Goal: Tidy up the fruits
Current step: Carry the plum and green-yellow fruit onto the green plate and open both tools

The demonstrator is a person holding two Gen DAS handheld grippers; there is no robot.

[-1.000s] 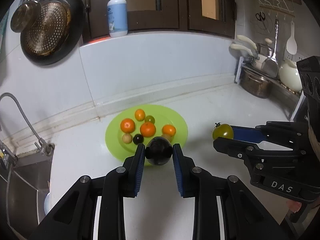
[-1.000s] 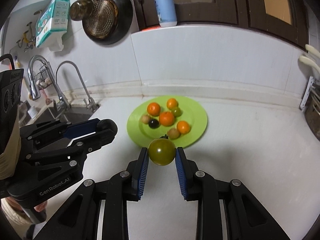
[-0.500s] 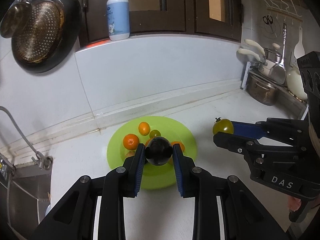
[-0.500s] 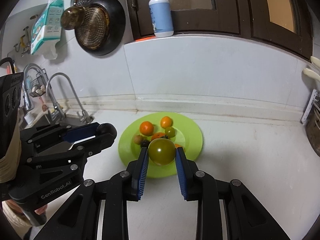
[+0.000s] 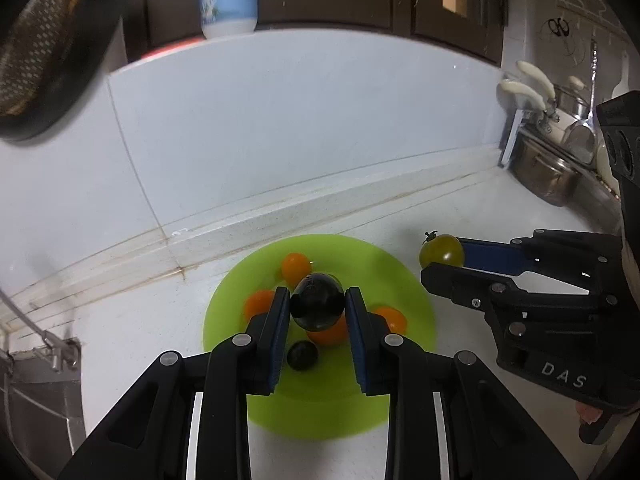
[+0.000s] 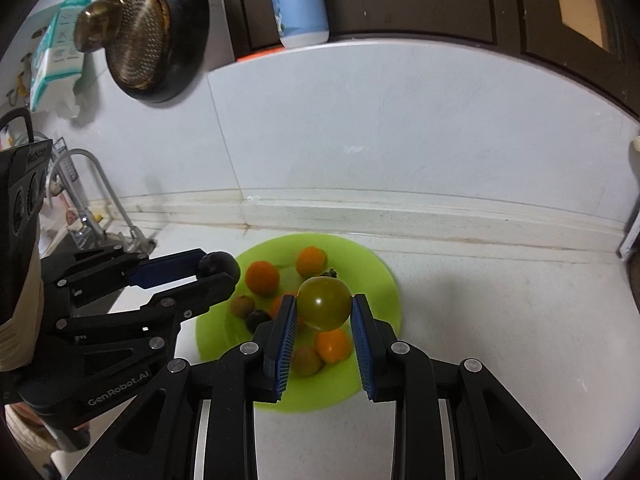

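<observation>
Fruit held over the green plate in both grippers

Countertop, white and wide, carries the lime-green plate, which serves as the landmark here. Behind the plate rises a pale splashback; up and to the left of the plate a dark pan with a mesh strainer hangs on the wall, and above the plate a white and blue bottle stands on the ledge. Left of the plate a faucet curves over the sink; far right of the plate, in the left wrist view, steel pots sit in the corner.

The left gripper hangs over the plate's near half, its blue pads clamped on a glossy black tomato with almost no gap left to close. The right gripper reaches over the plate's near edge from the right, pads pinched tight on a green tomato with its stem still on.

On the plate itself lie several small orange tomatoes, spread from the far side to the near right. A brownish tomato rests on the plate's left side, with a small dark tomato just beside it, nearer the centre. Another brownish one sits near the plate's front, touching an orange fruit
</observation>
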